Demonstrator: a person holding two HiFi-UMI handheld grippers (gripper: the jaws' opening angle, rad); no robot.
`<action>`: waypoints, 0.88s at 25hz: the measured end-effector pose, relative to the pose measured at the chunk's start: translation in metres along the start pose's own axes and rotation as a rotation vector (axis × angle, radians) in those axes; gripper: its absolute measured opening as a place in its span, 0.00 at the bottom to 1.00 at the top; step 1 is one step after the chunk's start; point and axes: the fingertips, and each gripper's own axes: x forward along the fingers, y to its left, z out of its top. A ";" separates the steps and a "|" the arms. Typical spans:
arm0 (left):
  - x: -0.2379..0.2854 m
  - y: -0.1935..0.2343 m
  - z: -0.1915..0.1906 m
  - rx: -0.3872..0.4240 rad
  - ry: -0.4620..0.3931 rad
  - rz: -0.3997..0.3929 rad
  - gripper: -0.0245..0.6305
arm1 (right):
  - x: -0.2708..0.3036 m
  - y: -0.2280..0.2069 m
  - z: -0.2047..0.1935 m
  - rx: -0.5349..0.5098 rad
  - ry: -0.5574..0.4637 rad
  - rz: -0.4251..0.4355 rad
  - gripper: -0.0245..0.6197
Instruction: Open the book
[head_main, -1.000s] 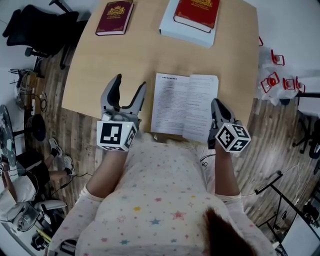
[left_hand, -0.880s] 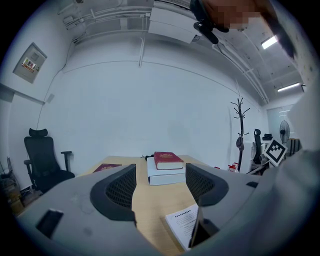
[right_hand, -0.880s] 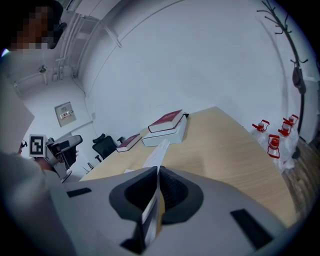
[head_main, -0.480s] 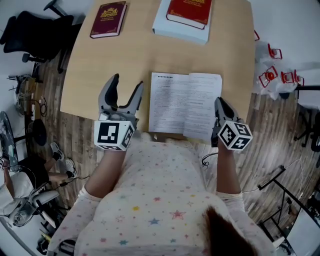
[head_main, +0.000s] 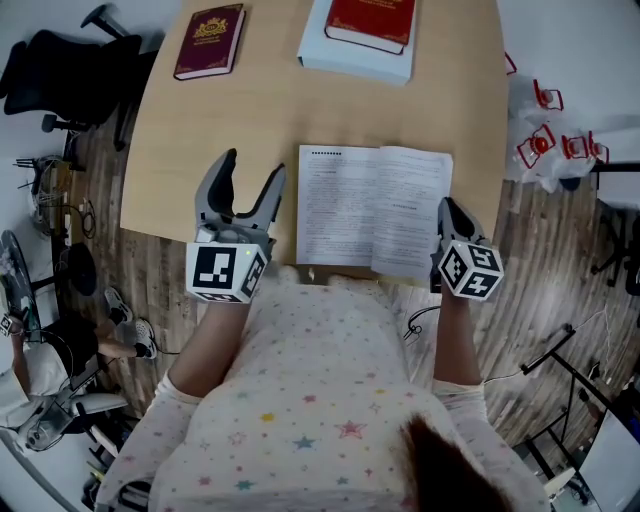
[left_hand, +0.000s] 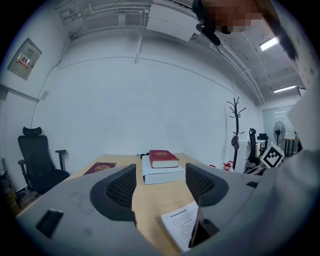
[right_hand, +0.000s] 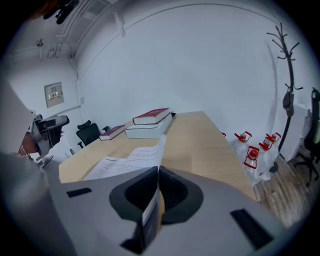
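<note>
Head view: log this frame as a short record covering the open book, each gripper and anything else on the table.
book: open, pages up, at the near edge of the table
right gripper: shut on the book's right-hand pages
left gripper: open, nothing between its jaws, left of the book
far end: maroon book lying flat; red book stacked on white book
</note>
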 end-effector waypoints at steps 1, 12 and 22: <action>0.000 0.000 0.000 0.000 0.002 -0.002 0.47 | 0.001 -0.003 -0.001 -0.009 0.004 -0.009 0.05; 0.002 -0.007 -0.005 0.001 0.014 -0.021 0.47 | 0.011 -0.020 -0.013 -0.103 0.044 -0.073 0.05; 0.002 -0.009 -0.009 0.002 0.026 -0.026 0.47 | 0.026 -0.026 -0.032 -0.167 0.097 -0.114 0.06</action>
